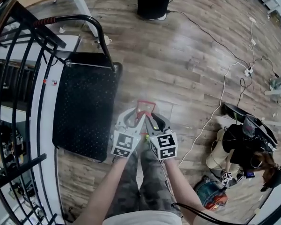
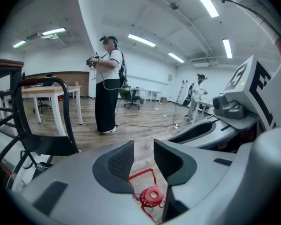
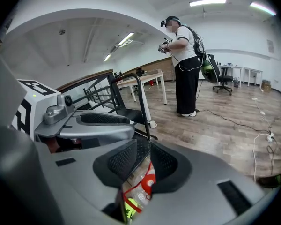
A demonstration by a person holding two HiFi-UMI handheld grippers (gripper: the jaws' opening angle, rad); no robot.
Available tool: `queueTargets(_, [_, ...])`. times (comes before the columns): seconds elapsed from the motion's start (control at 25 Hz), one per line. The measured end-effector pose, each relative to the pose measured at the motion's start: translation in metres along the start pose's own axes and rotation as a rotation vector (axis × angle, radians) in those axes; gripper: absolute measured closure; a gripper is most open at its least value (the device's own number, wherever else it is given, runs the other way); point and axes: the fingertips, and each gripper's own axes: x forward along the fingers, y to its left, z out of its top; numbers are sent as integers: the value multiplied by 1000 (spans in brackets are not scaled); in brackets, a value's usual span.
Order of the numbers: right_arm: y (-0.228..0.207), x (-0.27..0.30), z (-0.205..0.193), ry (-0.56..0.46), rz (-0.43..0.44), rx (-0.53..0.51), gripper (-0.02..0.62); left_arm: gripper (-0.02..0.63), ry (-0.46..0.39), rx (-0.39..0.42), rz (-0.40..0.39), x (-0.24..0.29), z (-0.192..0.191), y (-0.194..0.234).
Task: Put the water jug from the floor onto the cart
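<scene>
1. The left gripper (image 1: 138, 118) and the right gripper (image 1: 153, 120) are side by side and almost touching, low in front of the person's legs. Both point forward and down.
2. In the left gripper view, the jaws of the left gripper (image 2: 144, 150) are spread with a clear gap. Nothing is between the pads, and they press on nothing.
3. Through this gap, lower down, the red cap (image 2: 152, 196) and the thin red handle (image 2: 140, 173) of the water jug are visible, with wooden boards around them.
4. In the right gripper view, the jaws of the right gripper (image 3: 144, 154) are only a little apart and leave a narrow slit. The pads do not seem to pinch anything.
5. Behind this slit is the water jug (image 3: 136, 188). Its body is clear plastic, with a red cap and a yellow-green label lower down.
6. In the head view the two grippers cover most of the jug. Only the red handle (image 1: 145, 106) shows, just beyond the jaw tips.
7. The jug is on the wooden floor (image 1: 187, 64), near the right edge of the cart (image 1: 82, 111) but not on its black deck.
8. The deck of the cart carries nothing, and its black push bar (image 1: 91, 18) rises at the far end.
9. A standing person (image 2: 105, 93) in black trousers is further back in the room. Another person (image 1: 243, 153) crouches at the right of the head view, beside a white cable (image 1: 215, 111) on the floor.
</scene>
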Motion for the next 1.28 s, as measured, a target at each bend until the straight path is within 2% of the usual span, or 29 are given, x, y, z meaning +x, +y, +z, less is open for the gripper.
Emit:
queueTargets(0.12, [-14, 16, -14, 3, -12, -16, 510, 483, -2, -16, 9, 19, -17, 3])
queueTargets(0.32, [-38, 40, -44, 15, -33, 15, 483, 483, 21, -15, -9, 44, -52, -1])
queueTargets(0.6, [-55, 62, -69, 12, -52, 24, 466, 483, 28, -32, -2, 62, -81, 1])
queueTargets(0.8, [-70, 80, -90, 16, -62, 27, 435, 483, 72, -1, -13, 83, -107, 4])
queueTargets(1.04, [-83, 98, -111, 41, -71, 62, 409, 483, 123, -30, -2, 100, -134, 8])
queueTargets(1.28, [-94, 118, -121, 63, -79, 75, 397, 479, 163, -11, 20, 115, -151, 19])
